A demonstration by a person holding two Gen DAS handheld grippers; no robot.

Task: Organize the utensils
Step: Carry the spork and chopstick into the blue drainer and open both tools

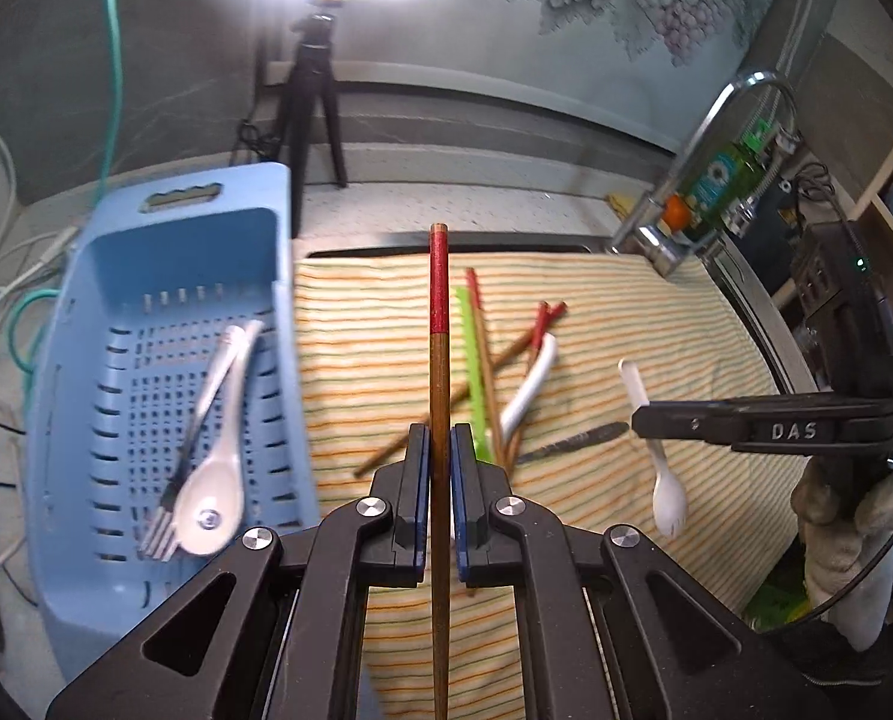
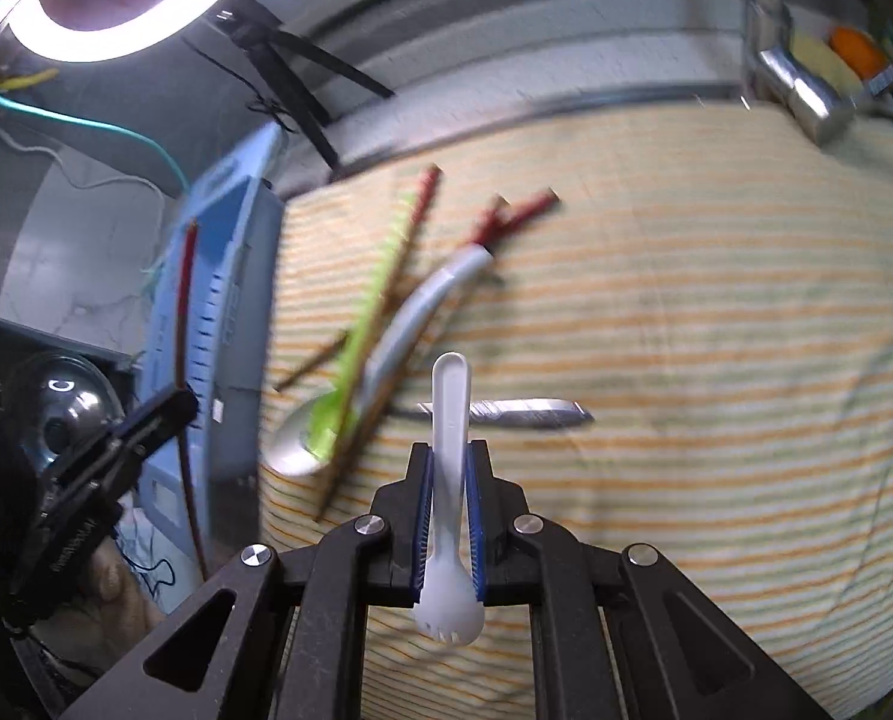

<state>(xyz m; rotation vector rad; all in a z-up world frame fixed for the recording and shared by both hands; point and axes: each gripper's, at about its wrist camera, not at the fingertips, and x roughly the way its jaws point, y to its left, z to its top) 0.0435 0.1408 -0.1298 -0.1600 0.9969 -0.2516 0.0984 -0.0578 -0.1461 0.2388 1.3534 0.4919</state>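
My left gripper is shut on a wooden chopstick with a red top, held above the striped cloth beside the blue basket. A white ceramic spoon and a metal fork lie in the basket. My right gripper is shut on a white plastic spork, raised off the cloth. On the cloth lies a pile: red-tipped chopsticks, a green utensil and a white spoon. A metal knife lies beside them.
A black tripod with a ring light stands behind the basket. A chrome faucet and a green bottle are at the back right. Cables trail to the left of the basket.
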